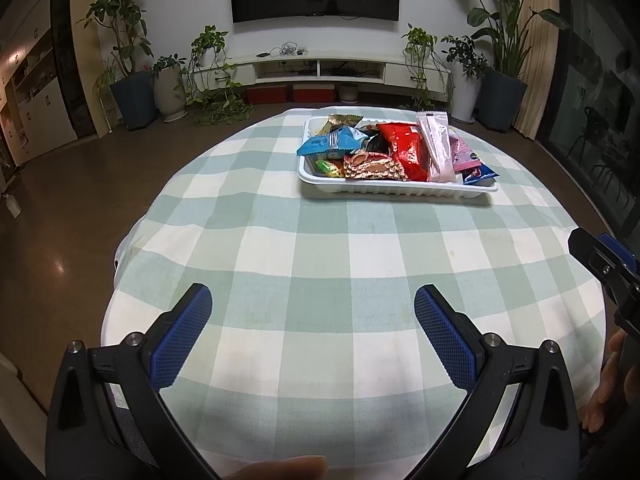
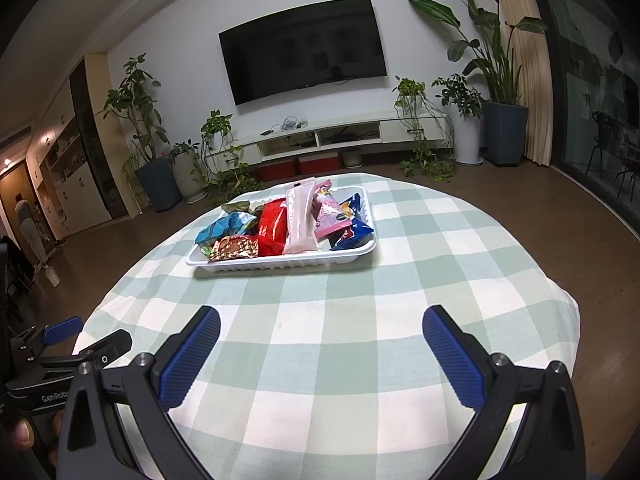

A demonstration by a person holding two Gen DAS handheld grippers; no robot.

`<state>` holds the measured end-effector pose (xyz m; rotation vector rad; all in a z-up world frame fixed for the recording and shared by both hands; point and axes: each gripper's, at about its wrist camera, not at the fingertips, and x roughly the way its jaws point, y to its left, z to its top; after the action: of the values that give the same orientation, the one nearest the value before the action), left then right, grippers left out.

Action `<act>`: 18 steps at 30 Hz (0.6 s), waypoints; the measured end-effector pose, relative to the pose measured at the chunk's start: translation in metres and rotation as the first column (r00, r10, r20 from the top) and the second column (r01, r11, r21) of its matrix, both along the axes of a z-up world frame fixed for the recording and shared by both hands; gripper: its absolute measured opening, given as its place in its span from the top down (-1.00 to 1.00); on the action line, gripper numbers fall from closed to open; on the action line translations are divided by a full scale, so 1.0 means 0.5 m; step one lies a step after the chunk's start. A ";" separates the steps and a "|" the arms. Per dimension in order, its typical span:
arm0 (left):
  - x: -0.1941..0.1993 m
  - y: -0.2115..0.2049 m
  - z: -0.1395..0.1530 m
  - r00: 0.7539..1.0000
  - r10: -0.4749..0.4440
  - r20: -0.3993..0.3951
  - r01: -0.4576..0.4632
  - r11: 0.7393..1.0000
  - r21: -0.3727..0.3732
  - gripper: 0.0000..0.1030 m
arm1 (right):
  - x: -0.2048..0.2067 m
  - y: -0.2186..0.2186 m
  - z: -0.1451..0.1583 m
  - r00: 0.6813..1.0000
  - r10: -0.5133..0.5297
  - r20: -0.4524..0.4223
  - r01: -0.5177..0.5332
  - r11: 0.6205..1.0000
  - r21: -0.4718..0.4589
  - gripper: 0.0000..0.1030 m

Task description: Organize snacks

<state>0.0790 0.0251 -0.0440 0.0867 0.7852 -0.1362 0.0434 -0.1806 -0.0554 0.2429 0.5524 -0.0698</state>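
Snacks [image 1: 384, 152] all piled in white tray [image 1: 400, 192] at the far side of the checked surface [image 1: 320, 280], left claw [image 1: 313, 312] and right claw [image 2: 321, 334] both spread empty near edge, so sorting looks done, maybe only retreat left.

My left gripper [image 1: 313, 310]: matt black plastic, blue pads [image 1: 182, 336] rough with fine grid texture, bare metal screws. Right gripper [image 2: 321, 330] same finish. Surface [image 1: 320, 280] under soft checked cloth, matt, slightly rumpled. Tray [image 1: 400, 191] white plastic, ribbed wall, faint sheen. Snacks [image 1: 400, 146] in glossy crinkled film and foil wrappers. Floor [image 1: 60, 220] smooth, polished, reflecting light.
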 end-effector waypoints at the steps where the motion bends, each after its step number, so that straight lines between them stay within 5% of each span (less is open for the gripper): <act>1: 0.001 0.000 -0.002 1.000 0.003 -0.003 -0.003 1.000 0.002 -1.00 | -0.001 -0.001 -0.001 1.000 0.001 -0.001 -0.001 1.000 -0.001 -1.00; 18: 0.010 -0.004 -0.018 1.000 -0.002 -0.024 0.002 1.000 0.004 -1.00 | -0.015 0.000 -0.005 1.000 0.002 -0.032 -0.002 1.000 -0.014 -1.00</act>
<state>0.0841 0.0228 -0.0531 0.0900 0.8089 -0.1378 0.0357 -0.1806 -0.0577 0.2278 0.5834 -0.0754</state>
